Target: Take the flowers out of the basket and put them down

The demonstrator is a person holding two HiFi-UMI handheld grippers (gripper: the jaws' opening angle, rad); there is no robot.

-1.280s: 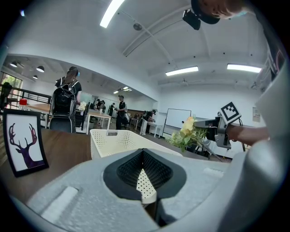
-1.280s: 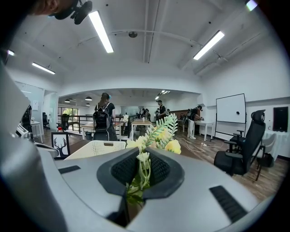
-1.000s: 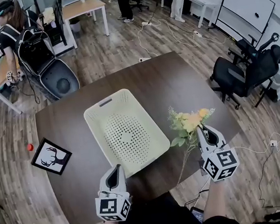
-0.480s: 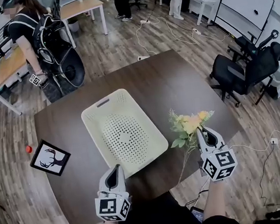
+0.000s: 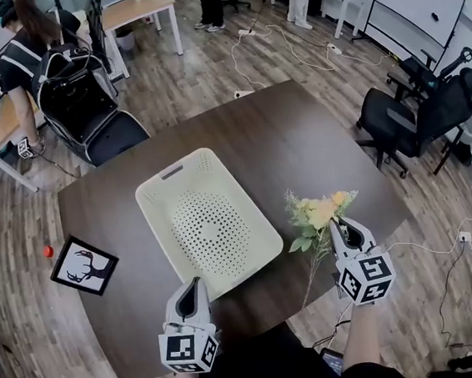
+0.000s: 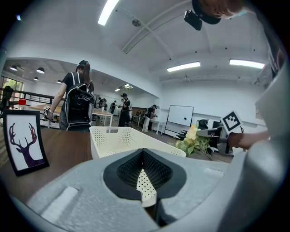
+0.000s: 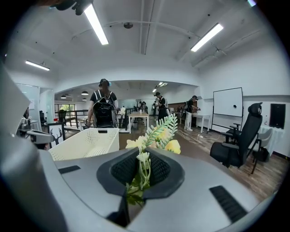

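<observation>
While the left claw (image 5: pixel 194 286) pinched the basket (image 5: pixel 162 187) by its near rim, the right claw (image 5: pixel 343 227) clamped the flowers (image 5: pixel 322 210) by their stems just right of it, over the desk (image 5: pixel 297 135), blooms pointing away, stems trailing toward the person.

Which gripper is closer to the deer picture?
Left. The left gripper grips the near rim of the basket, just right of the deer picture; the right gripper holds the flowers beyond the basket.

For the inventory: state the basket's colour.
Cream white; the basket shows best in the head view.
</observation>
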